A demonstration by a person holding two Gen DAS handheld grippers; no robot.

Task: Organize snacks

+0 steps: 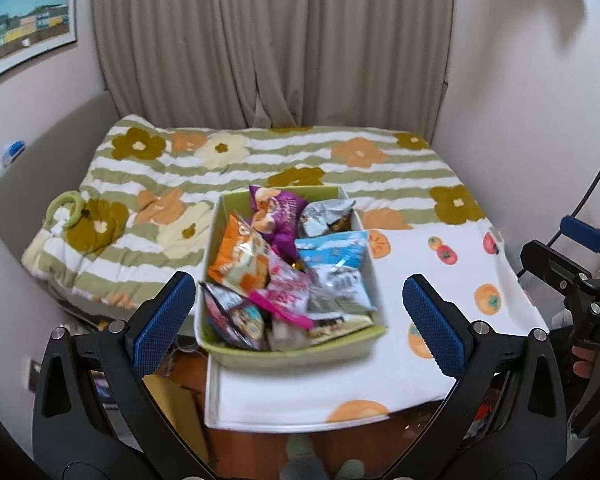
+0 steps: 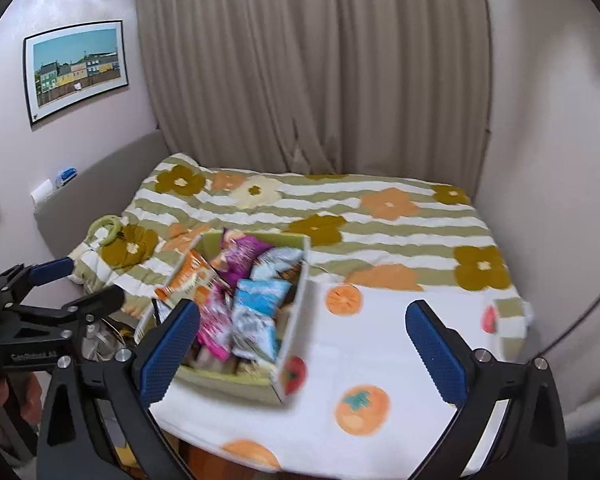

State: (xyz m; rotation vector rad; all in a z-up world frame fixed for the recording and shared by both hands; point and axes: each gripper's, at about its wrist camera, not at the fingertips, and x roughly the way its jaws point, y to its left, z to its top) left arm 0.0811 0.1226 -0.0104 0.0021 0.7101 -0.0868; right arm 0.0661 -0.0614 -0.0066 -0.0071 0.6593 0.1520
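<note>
A light green box full of several snack packets stands on a white cloth with orange fruit prints, at its left end. On top lie an orange packet, a purple one, a light blue one and a pink one. My left gripper hangs open in front of and above the box, nothing between its blue pads. My right gripper is open too and holds nothing, with the box behind its left finger. Each gripper shows at the edge of the other's view.
Behind the cloth lies a green-striped flowered quilt with a pale green ring on its left part. Beige curtains hang behind, walls close both sides, and a framed picture hangs at left. Clutter sits on the floor below.
</note>
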